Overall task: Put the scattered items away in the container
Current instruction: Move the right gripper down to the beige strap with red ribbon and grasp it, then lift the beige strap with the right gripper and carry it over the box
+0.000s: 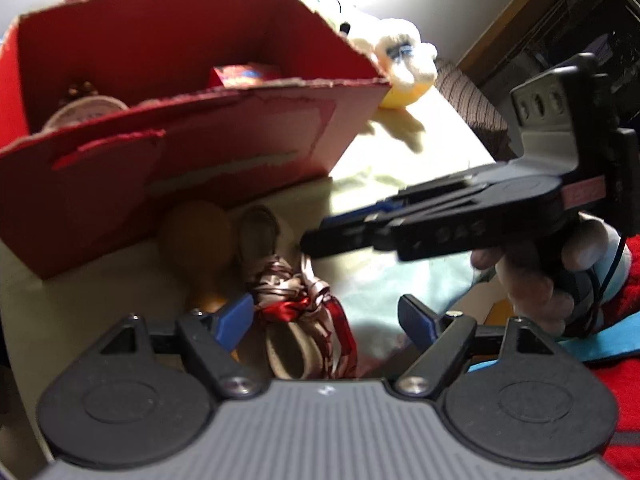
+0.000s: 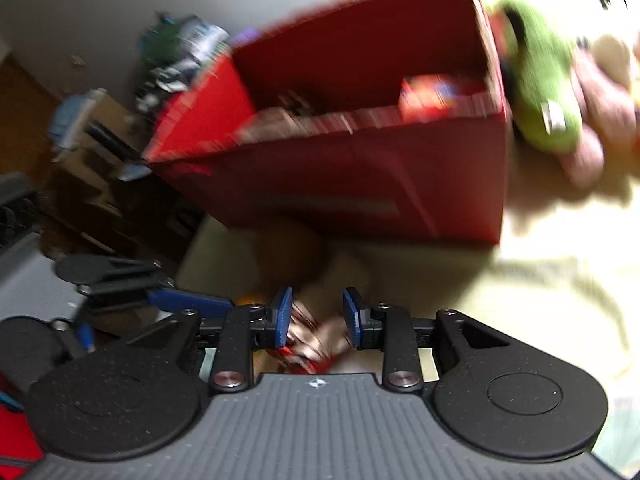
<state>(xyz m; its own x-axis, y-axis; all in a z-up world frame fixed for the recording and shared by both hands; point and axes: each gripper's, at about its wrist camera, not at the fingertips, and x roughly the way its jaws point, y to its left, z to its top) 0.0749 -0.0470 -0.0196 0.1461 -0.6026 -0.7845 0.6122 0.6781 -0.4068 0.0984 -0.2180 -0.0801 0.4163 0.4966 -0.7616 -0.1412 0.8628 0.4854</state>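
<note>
Below the near wall of the red cardboard box (image 1: 192, 148), a knotted red-and-cream scarf bundle (image 1: 298, 292) is lying on the pale cloth-covered surface (image 1: 400, 160), just beside a brown rounded object (image 1: 196, 236). Left gripper (image 1: 326, 316) is hovering over the bundle, jaws spread wide, pads not pressing it. Right gripper (image 2: 316, 320) is pointing down at the same bundle, jaws partly spread with the fabric showing between them; contact cannot be told through the blur. Inside the box, a small red packet (image 1: 244, 74) and a round lid-like item (image 1: 86, 110) are sitting. A green plush toy (image 2: 540, 80) is resting beside the box.
</note>
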